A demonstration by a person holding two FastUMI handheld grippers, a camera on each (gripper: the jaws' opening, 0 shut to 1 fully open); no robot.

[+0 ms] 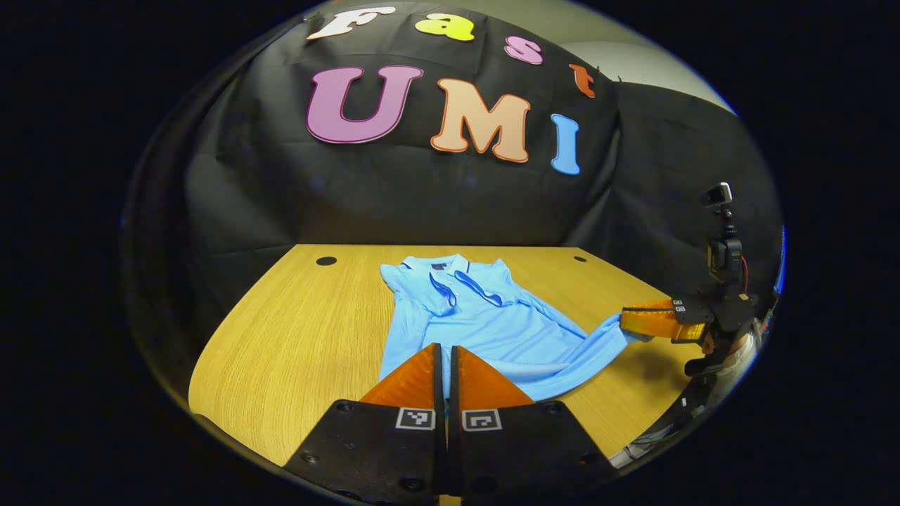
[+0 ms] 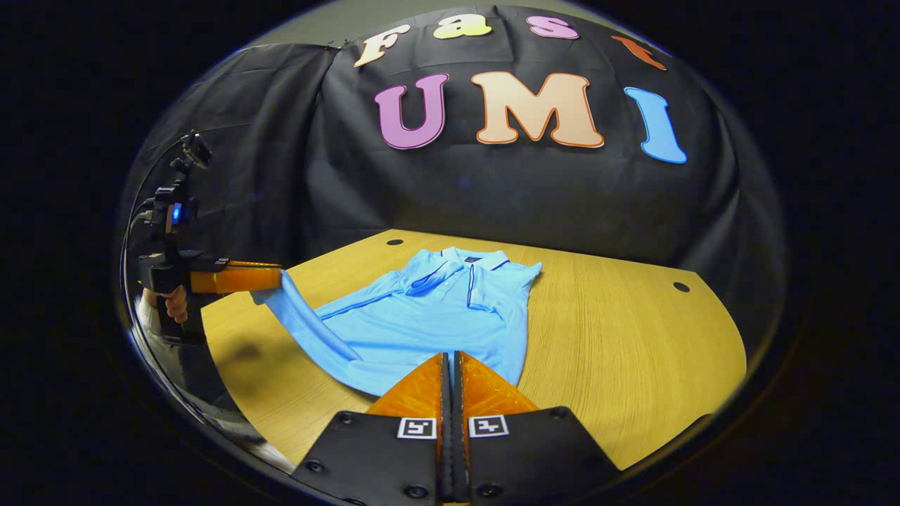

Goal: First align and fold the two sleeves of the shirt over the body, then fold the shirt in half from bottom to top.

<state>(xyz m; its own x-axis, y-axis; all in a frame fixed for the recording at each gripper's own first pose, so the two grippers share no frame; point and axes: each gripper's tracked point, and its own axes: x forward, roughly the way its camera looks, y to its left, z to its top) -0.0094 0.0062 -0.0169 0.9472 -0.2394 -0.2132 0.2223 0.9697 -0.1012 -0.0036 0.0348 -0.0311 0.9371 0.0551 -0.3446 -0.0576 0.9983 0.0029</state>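
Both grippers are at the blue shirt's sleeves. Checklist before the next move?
1. Left gripper shut on the end of the left-side sleeve: ok.
2. Right gripper shut on the end of the right-side sleeve: ok.
3. Light blue long-sleeved polo shirt lying body-flat on the light wooden table: ok.
4. Sleeves folded over the body: not ok, both are drawn out sideways.
5. Both cuff layers pinched: cannot tell.
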